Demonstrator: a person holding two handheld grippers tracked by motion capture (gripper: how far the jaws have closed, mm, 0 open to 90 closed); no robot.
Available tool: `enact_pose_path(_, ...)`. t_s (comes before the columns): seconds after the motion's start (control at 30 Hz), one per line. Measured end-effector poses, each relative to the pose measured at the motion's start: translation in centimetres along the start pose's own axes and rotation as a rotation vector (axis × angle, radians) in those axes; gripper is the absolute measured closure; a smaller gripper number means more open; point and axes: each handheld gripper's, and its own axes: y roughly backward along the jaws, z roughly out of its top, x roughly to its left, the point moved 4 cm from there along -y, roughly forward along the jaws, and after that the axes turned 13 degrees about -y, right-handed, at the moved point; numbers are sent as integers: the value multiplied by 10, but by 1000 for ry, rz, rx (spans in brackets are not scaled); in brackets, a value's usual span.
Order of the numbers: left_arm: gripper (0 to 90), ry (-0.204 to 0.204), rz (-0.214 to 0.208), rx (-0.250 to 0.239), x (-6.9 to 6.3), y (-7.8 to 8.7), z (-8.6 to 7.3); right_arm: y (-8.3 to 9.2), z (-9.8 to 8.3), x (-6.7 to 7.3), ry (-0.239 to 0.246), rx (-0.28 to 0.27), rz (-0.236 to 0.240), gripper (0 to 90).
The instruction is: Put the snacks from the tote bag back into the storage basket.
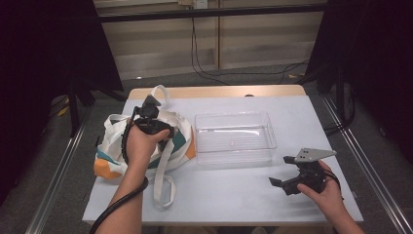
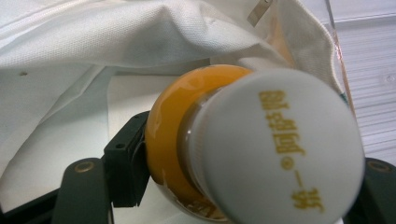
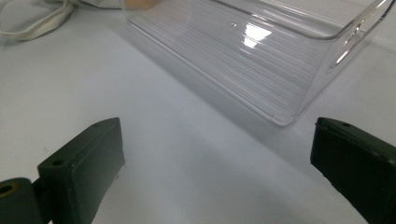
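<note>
Left gripper [image 1: 148, 113] reaching down into the mouth of the tote bag [image 1: 111, 146], jaws closed on the neck of an orange bottle [image 2: 175, 135] just under its white cap [image 2: 280, 149]; cap toward the camera in the left gripper view, white canvas folded all round from 9 through 12 to 2 o'clock; bottle inside the bag, not yet lifted clear.

Right gripper [image 1: 288, 184] idle, jaws spread wide with nothing between them; hovering low over the table [image 1: 234, 195] at about 5 o'clock from the clear bin [image 1: 234, 137], bin's near corner at 1 o'clock in the right gripper view.

Likely trouble: grip on a rounded, glossy shoulder close to the cap, so a slip or a swing of the heavier body below on the way out; bag cloth or the loose strap [image 1: 163, 187] catching the bottle or the jaw and dragging the whole bag along, nothing pinning it down; a clip against the bin's thin wall on the way across, probably shoving the light bin.

Left hand [image 1: 141, 141] over the bag at 9 o'clock from the bin, wrist bent forward, forearm coming up from 6 o'clock; right hand [image 1: 324, 187] near the table's 4 o'clock corner, gripper pointing toward 9 o'clock.
</note>
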Motion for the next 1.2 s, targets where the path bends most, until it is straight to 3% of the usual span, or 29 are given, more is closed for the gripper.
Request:
enact_pose_path(0.63, 296, 14, -4, 4, 1, -1, 1, -1, 0, 2, 6, 5, 2, 24)
enact_pose_path(0.9, 298, 40, -16, 46, -1, -3, 2, 0, 0, 1, 5, 1, 3, 24)
enact_pose_path(1.03, 302, 29, -18, 85, -1, -2, 4, 0, 0, 1, 4, 3, 2, 24)
enact_pose_path(1.2, 304, 18, -18, 85, -3, -2, 5, 0, 0, 0, 0, 1, 4, 24)
